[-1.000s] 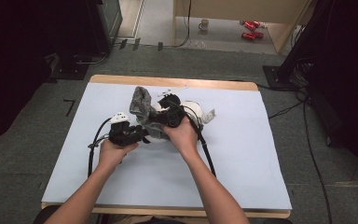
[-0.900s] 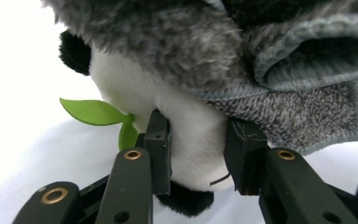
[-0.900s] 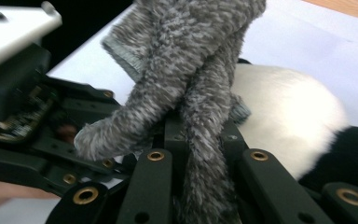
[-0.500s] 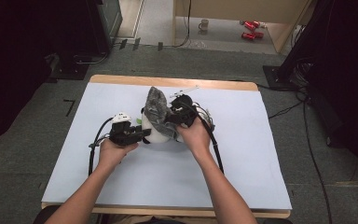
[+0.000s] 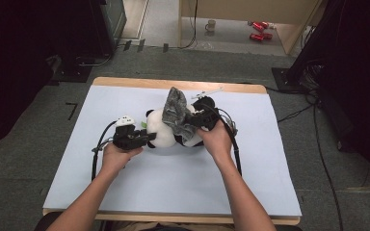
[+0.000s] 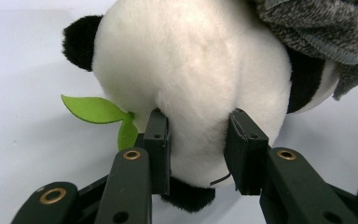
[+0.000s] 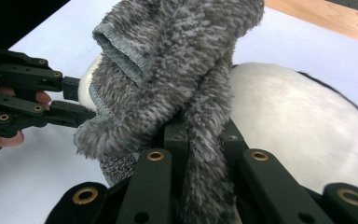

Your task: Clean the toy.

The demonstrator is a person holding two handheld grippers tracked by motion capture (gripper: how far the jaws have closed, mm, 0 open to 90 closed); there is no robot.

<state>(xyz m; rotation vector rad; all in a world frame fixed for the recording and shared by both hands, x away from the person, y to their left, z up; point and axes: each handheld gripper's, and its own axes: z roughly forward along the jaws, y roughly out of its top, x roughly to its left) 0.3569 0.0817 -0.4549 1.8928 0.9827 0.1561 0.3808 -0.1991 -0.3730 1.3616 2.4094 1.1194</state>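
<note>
Fuzzy grey cloth [image 7: 177, 79] drapes round plush panda [image 6: 191, 88].

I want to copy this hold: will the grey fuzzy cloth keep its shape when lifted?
Probably not: the grey fuzzy cloth bunches and droops above the right hand-held gripper pinching it. It looks light. Its pile likely resists slipping against the panda plush.

- The left claw [image 6: 198, 151] is clamped on the plush panda [image 5: 166, 132]; its white bulk blocks all passage straight ahead.
- A green felt leaf [image 6: 98, 112] juts out just left of that claw.
- The grey fuzzy cloth [image 7: 168, 79], pinched in the right claw [image 7: 204, 140], rises ahead of it and drapes over the panda.
- Open bench [image 5: 173, 183] lies behind both claws, toward the person.
</note>
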